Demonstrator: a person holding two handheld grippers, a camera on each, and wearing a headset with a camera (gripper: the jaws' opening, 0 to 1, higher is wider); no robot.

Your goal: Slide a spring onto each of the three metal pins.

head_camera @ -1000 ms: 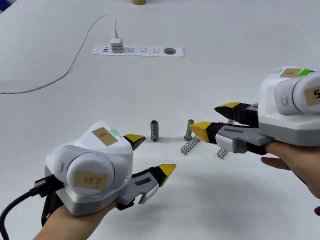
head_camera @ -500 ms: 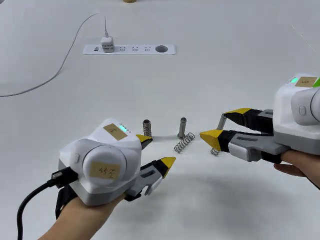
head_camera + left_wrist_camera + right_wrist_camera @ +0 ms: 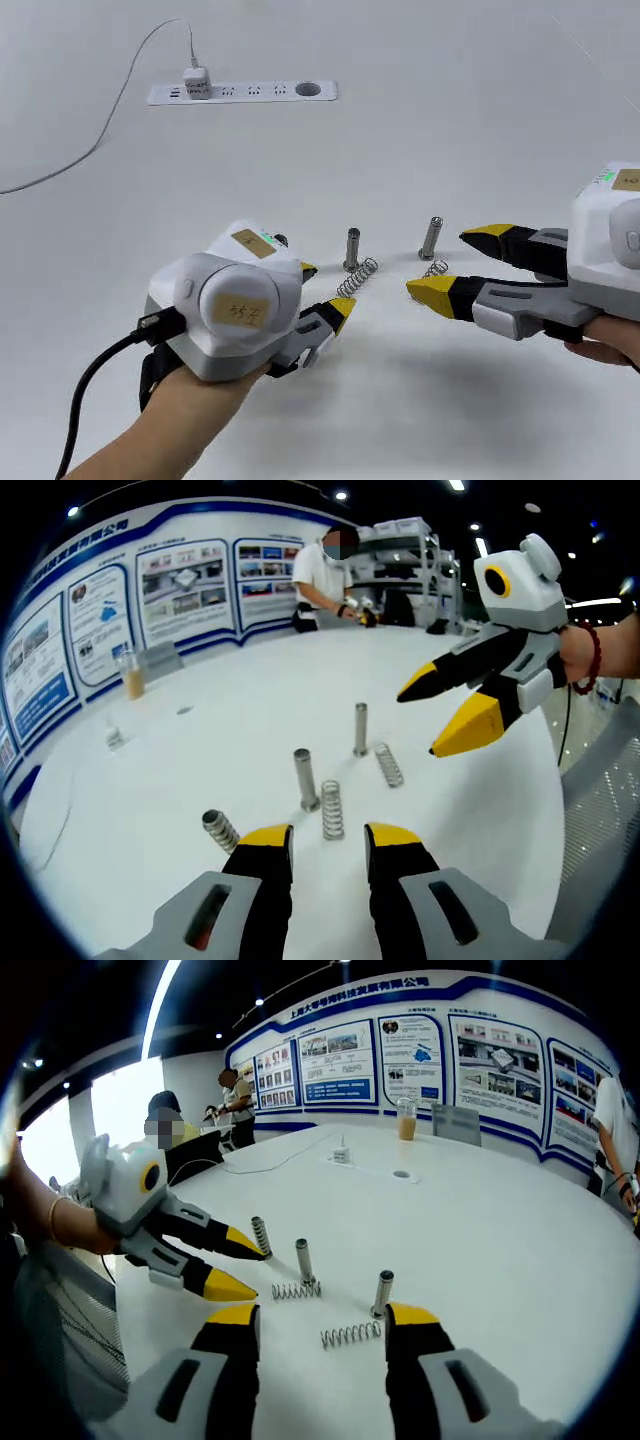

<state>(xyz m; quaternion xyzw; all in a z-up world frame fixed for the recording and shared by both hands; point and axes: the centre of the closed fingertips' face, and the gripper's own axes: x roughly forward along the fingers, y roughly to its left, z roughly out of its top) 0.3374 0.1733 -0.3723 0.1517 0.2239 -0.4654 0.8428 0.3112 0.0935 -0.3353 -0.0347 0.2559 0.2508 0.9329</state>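
power strip [image 3: 240, 92] sits back left on the white table [image 3: 480, 120] with a white charger [image 3: 195, 78] plugged in. a clear cup [image 3: 131, 677], tan drink in the bottom part, stands way back in the left gripper view. left gripper [image 3: 325, 287] is low over the table, jaws spread, nothing in them. just off its left jaw stands the first pin [image 3: 220, 830], already wearing a spring. next is the middle pin [image 3: 352, 249], bare and upright, with a loose spring [image 3: 357, 279] lying at its foot, just ahead of the left jaw tips. then the right pin [image 3: 431, 238], also bare, and a second loose spring [image 3: 435, 268] flat just beside it. right gripper [image 3: 452, 260] hovers near that one, jaws wide apart, holding nothing.
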